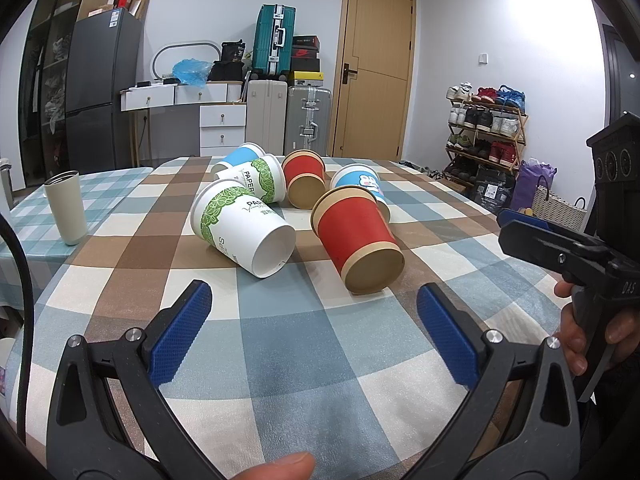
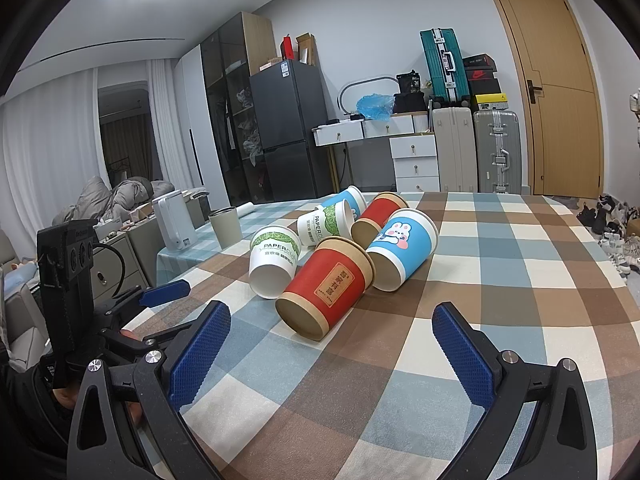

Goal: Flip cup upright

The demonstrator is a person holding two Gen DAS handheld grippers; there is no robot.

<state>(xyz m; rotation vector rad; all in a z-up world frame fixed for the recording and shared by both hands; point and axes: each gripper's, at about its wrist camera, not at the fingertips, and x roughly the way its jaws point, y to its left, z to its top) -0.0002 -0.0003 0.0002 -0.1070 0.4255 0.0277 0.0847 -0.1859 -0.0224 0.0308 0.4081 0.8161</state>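
Several paper cups lie on their sides in a cluster on the checked tablecloth (image 1: 280,340). Nearest are a red cup (image 1: 358,242) (image 2: 326,286) and a white cup with green leaves (image 1: 240,226) (image 2: 274,258), bases toward me. Behind them lie a blue rabbit cup (image 1: 362,184) (image 2: 404,246), a second red cup (image 1: 304,178) (image 2: 378,214), a second white-green cup (image 1: 260,180) (image 2: 324,224) and a second blue cup (image 1: 240,156) (image 2: 348,196). My left gripper (image 1: 314,306) is open and empty just short of the cluster. My right gripper (image 2: 332,326) is open and empty, close to the red cup's base.
A beige tumbler (image 1: 66,208) (image 2: 226,226) stands upright on the far left of the table. The right gripper's body (image 1: 580,248) shows at the right edge of the left wrist view. A white appliance (image 2: 174,220) stands beyond the table.
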